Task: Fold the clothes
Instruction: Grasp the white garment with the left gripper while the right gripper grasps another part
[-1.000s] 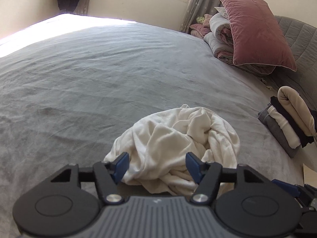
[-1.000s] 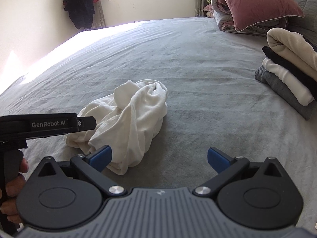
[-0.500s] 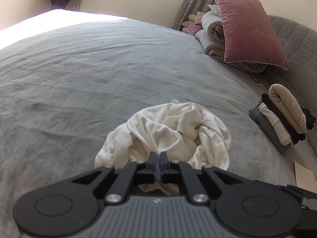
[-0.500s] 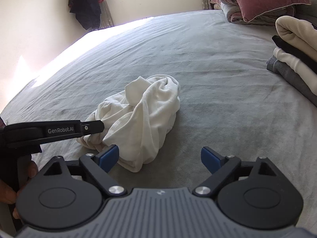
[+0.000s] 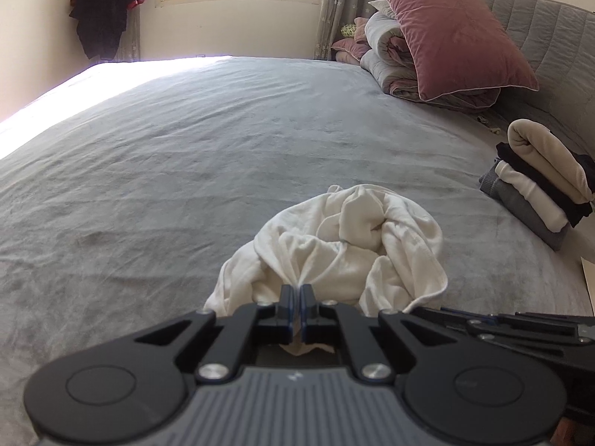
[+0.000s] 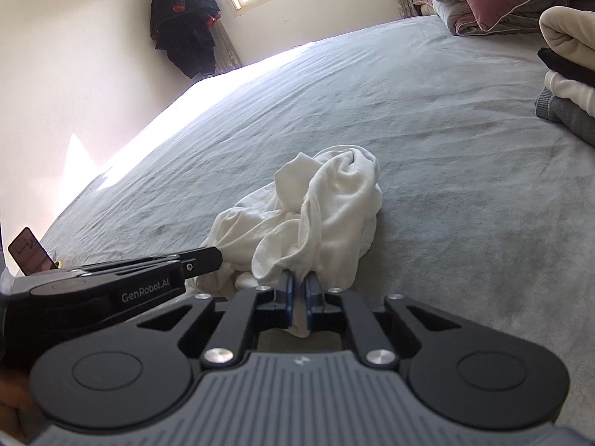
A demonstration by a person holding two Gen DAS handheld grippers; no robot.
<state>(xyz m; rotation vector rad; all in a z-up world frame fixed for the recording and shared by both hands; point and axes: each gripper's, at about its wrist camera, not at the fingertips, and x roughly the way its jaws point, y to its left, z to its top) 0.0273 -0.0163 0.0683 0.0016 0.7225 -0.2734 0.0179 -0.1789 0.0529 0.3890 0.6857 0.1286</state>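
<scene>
Now both pinch crumpled white garment (image 5: 353, 245): left hand-held gripper (image 5: 296, 291), marked "GenRobot.AI", and right hand-held gripper (image 6: 296, 278).

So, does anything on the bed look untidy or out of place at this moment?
Only the white garment: it lies crumpled in a heap on the grey bedcover, while the clothes stack near the headboard is neatly folded. Both the left gripper and right gripper are pinching its near edge.

Left gripper (image 5: 296, 290), open a second ago, has closed on the near edge of the white garment (image 5: 346, 245). Right gripper (image 6: 296, 286), wide open until half a second ago, has since clamped the same garment's near edge, cloth pinched between its pads.
</scene>
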